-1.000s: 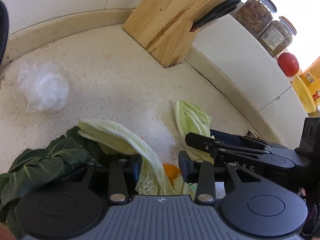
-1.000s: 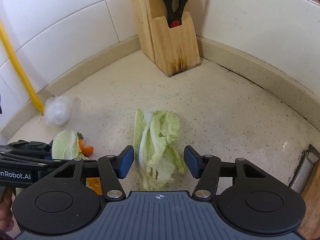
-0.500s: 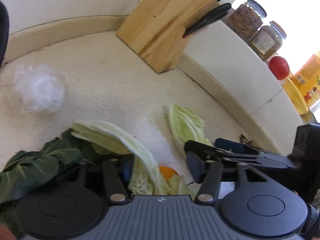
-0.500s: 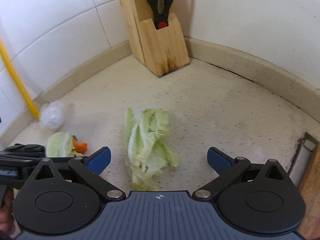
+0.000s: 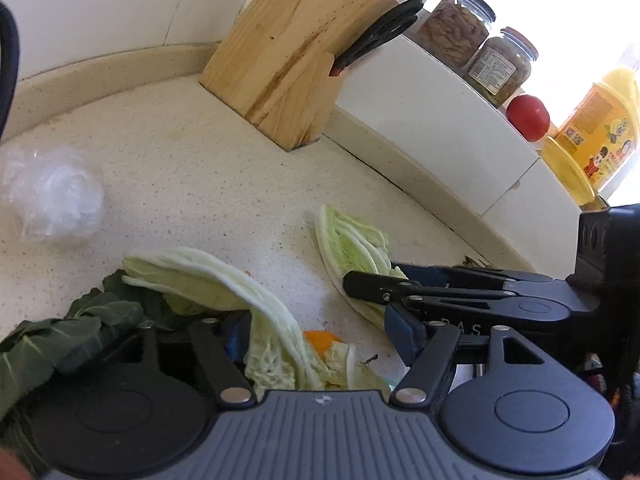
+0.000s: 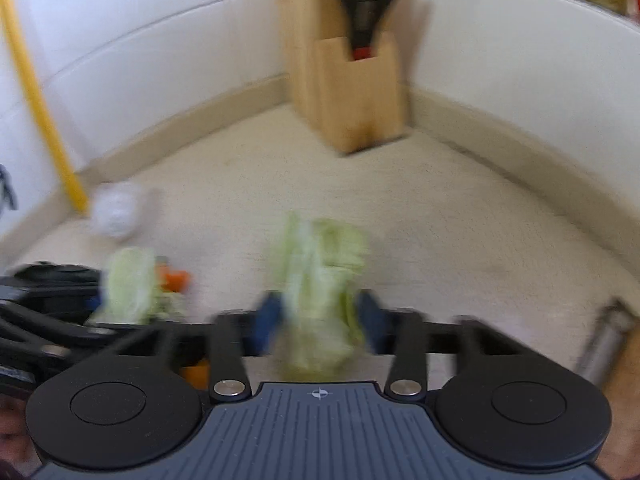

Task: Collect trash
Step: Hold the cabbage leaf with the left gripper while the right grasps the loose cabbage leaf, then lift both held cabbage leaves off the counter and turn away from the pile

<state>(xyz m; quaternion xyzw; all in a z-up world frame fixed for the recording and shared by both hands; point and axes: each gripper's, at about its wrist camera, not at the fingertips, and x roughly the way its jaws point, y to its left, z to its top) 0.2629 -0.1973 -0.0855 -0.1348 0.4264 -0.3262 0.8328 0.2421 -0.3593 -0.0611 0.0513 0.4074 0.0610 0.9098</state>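
In the left wrist view, the left claw [image 5: 320, 340] stands spread around a pale green-white cabbage leaf [image 5: 224, 284] that arches between its blue pads, with an orange peel scrap [image 5: 320, 338] under it and a dark green leaf [image 5: 60, 332] at its left. Just beyond to the right, the right claw [image 6: 318, 322] is pressed onto a second light green cabbage leaf [image 6: 320, 264] lying on the speckled beige counter [image 5: 192, 168]; the right wrist view is blurred. Farther left sits a crumpled clear plastic wad [image 5: 52, 196]. At the back corner stands a wooden knife block [image 5: 296, 60] holding black-handled scissors [image 5: 380, 36].
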